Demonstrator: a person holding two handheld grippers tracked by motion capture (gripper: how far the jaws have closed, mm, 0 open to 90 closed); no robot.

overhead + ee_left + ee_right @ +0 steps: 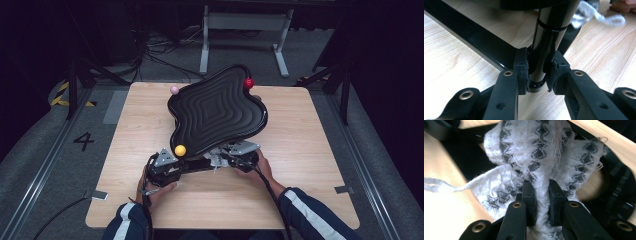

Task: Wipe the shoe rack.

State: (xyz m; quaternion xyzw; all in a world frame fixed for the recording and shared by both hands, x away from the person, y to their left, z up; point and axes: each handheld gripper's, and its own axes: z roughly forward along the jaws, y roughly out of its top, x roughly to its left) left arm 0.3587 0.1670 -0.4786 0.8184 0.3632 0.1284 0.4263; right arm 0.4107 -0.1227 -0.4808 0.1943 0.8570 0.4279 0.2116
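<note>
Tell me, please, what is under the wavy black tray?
Under the tray a black post is clamped by the left gripper; the right gripper pinches a white cloth. The tray hides the rest.

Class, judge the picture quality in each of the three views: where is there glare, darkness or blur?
High view: dark surroundings, evenly lit table. Left gripper view: bright glare streak on the glossy black post, far cloth soft. Right gripper view: cloth sharp, wood at the left overexposed and blurred.
</note>
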